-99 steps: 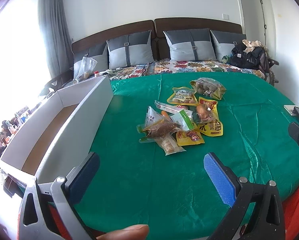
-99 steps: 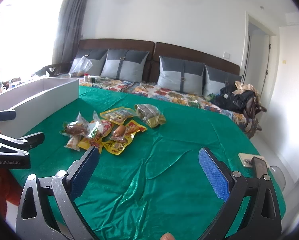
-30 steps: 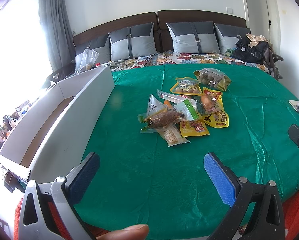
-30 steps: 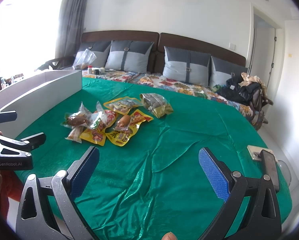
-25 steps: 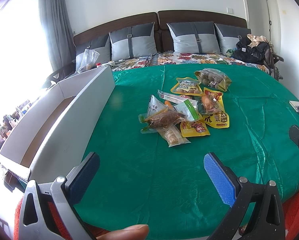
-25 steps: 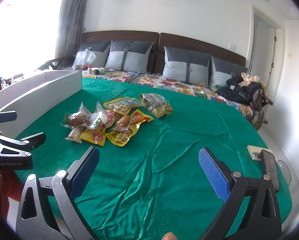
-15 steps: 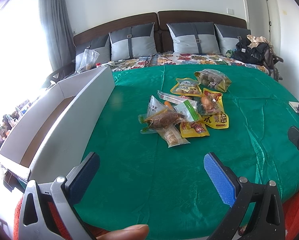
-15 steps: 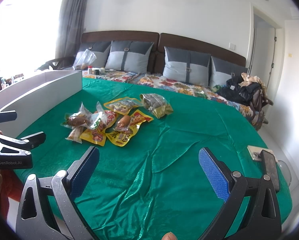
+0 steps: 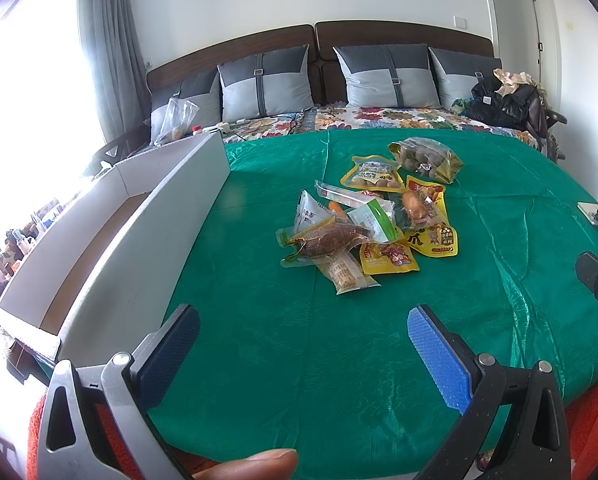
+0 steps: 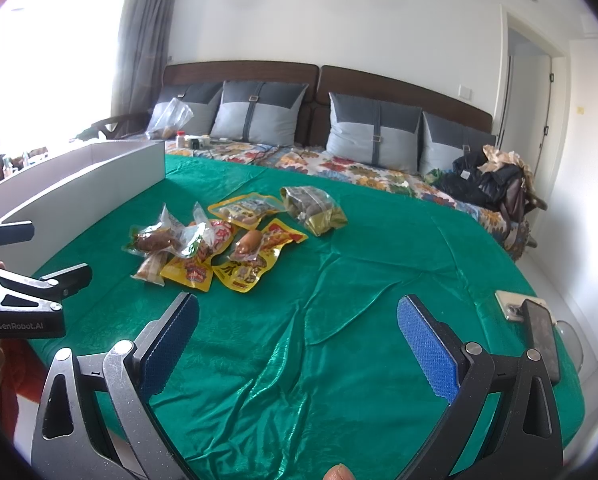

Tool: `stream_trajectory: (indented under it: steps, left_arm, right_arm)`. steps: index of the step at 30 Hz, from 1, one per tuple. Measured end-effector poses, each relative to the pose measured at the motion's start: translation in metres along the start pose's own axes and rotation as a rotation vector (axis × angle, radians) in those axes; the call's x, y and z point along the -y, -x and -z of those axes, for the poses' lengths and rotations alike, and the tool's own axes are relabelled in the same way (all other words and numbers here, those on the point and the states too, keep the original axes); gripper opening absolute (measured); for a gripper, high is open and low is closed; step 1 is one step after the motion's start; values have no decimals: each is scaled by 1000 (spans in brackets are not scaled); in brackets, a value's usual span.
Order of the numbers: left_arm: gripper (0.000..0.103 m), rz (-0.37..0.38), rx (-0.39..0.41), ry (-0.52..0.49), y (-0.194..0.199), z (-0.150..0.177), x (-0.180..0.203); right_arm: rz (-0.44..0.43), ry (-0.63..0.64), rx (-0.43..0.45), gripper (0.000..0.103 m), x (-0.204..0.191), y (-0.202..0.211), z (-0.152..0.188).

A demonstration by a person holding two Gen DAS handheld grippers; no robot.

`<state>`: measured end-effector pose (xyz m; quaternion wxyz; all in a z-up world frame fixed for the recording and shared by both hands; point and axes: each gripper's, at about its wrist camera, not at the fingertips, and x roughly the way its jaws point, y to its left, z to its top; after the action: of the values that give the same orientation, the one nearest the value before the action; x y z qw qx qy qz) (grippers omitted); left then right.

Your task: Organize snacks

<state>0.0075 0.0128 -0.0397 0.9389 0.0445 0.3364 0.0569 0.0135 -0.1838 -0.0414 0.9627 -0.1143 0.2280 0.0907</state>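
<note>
Left gripper (image 9: 303, 344): jaws wide apart, nothing between them, hanging above the near edge of the green cloth (image 9: 259, 340). Thumb tip (image 9: 255, 464) at 6 o'clock in the left wrist view.

Right gripper (image 10: 297, 340): jaws likewise spread, empty, above rumpled green cloth. A fingertip (image 10: 339, 472) shows at the bottom edge of the right wrist view.

Snack pile (image 9: 367, 224) on the cloth, up the middle toward 12 o'clock from the left gripper, well apart from both grippers. In it:
- brown vacuum-packed piece in a clear pouch (image 9: 323, 240) at the near left, lying over other packets;
- white and green packet (image 9: 373, 218) just behind it;
- yellow packets (image 9: 431, 236) on the right side, overlapping;
- yellow pouch (image 9: 373, 172) at the far side;
- clear and gold bag (image 9: 425, 158) farthest back, toward 1 o'clock, touching the pile's far edge.

White open box (image 9: 139, 240) runs along the cloth's left side, 9 to 11 o'clock; what can be seen of the inside is bare cardboard. Near the pile, not touching.

Grey pillows (image 9: 267, 80) against a dark headboard at 12 o'clock. Black bag (image 9: 503, 104) at 2 o'clock. Phone (image 10: 539, 332) at the right edge of the cloth, right wrist view, 3 o'clock.
</note>
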Motion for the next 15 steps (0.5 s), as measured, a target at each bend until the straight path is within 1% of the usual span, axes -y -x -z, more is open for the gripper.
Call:
stream_trajectory:
  steps: [15]
  left_arm:
    - [103, -1, -2, 0, -1, 1, 0]
  right_arm:
    - [-2, 0, -1, 101, -2, 0, 2]
